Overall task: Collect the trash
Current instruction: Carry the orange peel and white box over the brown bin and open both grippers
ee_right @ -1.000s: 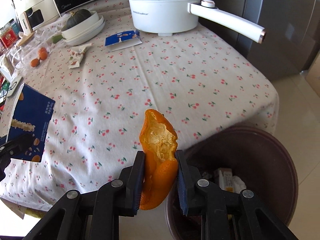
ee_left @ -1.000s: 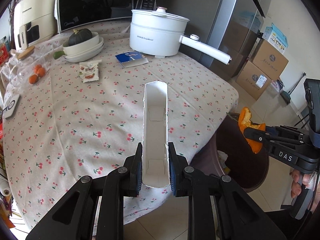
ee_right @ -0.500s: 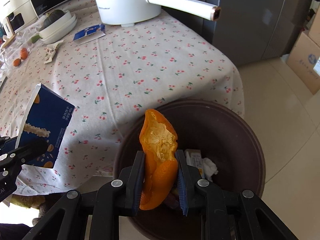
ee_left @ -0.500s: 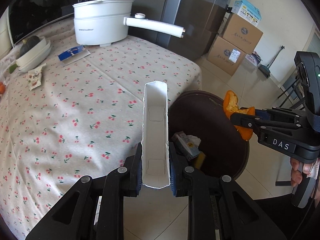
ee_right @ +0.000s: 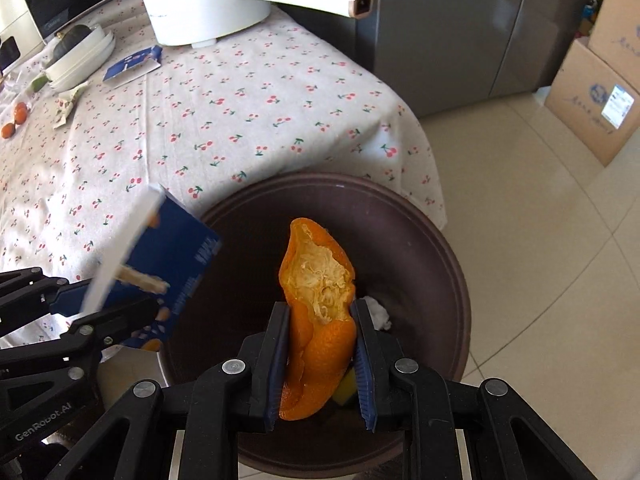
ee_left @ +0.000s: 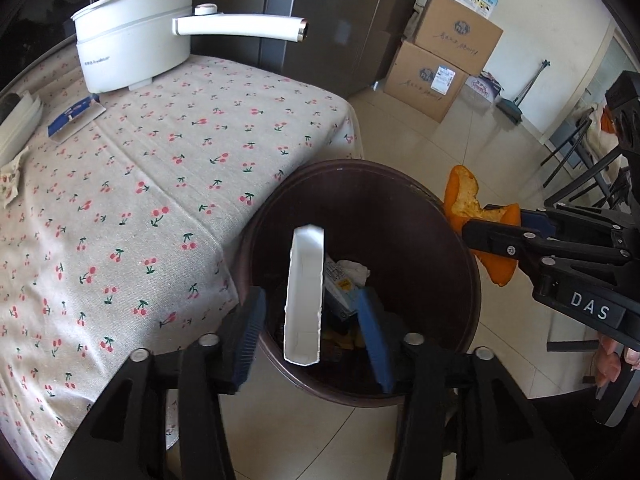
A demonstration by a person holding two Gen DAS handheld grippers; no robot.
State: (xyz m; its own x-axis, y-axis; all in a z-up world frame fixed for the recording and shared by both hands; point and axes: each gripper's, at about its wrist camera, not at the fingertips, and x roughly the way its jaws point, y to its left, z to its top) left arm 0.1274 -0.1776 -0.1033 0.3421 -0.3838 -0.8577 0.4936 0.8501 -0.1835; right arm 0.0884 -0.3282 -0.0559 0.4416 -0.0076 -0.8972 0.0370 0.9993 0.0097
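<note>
Reading "DAS", right tongs [ee_left: 486, 236] clamp orange peel [ee_right: 320, 320].

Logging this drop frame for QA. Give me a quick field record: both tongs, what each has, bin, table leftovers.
left tongs: open, jaws just opened; pads clear of blue snack box, which is over the bin
right tongs: shut on orange peel, above the bin
bin: brown, round, on the floor at the table edge, trash inside
table leftovers: blue packet, snack wrapper
</note>
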